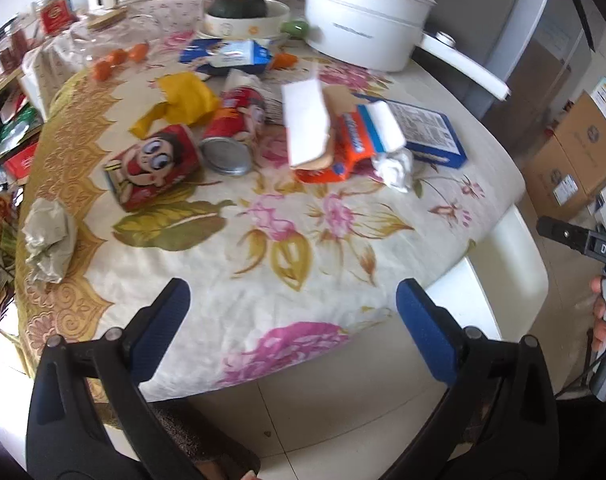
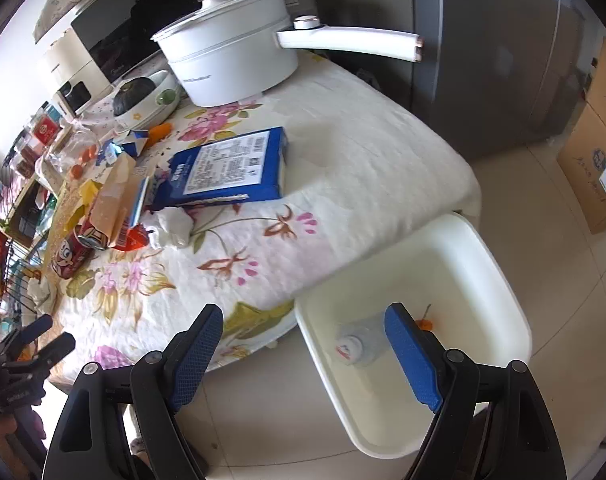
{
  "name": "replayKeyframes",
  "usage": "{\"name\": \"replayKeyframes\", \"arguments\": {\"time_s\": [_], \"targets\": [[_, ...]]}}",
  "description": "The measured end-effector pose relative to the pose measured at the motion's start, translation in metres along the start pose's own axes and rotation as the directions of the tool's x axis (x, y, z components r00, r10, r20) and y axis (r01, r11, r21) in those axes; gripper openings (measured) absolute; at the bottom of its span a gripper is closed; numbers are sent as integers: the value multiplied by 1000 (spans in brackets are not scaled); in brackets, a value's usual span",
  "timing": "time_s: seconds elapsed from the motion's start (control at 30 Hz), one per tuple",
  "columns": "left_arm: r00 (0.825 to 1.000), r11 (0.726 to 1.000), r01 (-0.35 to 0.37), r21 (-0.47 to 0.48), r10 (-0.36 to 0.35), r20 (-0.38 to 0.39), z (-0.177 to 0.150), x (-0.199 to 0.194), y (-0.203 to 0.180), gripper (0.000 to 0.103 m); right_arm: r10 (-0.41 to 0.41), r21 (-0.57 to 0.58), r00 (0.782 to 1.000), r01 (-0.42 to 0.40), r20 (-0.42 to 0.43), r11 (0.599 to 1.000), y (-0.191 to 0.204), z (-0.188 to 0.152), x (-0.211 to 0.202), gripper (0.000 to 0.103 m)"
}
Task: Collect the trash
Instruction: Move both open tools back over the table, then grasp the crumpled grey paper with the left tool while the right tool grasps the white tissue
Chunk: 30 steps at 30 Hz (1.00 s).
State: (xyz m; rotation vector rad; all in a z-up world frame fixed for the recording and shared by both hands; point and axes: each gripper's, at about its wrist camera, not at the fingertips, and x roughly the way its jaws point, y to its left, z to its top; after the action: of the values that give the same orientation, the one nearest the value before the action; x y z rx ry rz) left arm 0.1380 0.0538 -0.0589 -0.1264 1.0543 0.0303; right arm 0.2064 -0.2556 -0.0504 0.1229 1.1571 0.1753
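The left gripper (image 1: 293, 316) is hovering at the table's near edge, fingers spread wide and holding nothing. The crumpled white tissue (image 1: 395, 168) is lying mid-table, touching the orange wrapper (image 1: 339, 148); it looks featherlight and soft, so pinching its bunched middle should work. The right gripper (image 2: 305, 350) is hanging above the white bin (image 2: 499, 264) beside the table, fingers likewise spread and empty.

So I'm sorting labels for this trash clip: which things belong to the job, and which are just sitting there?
Job:
- red cans
- crumpled white tissue
- yellow wrapper
- orange packet
- blue box
- white bin, cup already inside

Lying about:
- white pot
- squash in bowl
- floral tablecloth
- cardboard boxes
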Motion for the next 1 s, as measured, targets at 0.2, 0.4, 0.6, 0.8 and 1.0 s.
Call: {"name": "replayKeyframes", "arguments": {"time_s": [0.2, 0.4, 0.6, 0.8, 1.0], "targets": [[981, 989, -123, -87, 135, 141, -8, -10, 49, 103, 22, -32, 1000, -22, -5, 999, 28, 6, 11, 85], [978, 987, -100, -126, 121, 171, -8, 0, 99, 103, 6, -80, 1000, -6, -1, 997, 45, 8, 19, 85], [969, 980, -129, -151, 157, 192, -10, 12, 137, 103, -4, -102, 1000, 4, -1, 995, 54, 10, 25, 85], [981, 986, -82, -143, 105, 160, 4, 27, 152, 102, -30, -145, 1000, 30, -1, 989, 64, 10, 32, 85], [982, 984, -82, -159, 107, 155, -8, 40, 170, 100, -41, -186, 999, 43, 14, 982, 78, 13, 39, 85]]}}
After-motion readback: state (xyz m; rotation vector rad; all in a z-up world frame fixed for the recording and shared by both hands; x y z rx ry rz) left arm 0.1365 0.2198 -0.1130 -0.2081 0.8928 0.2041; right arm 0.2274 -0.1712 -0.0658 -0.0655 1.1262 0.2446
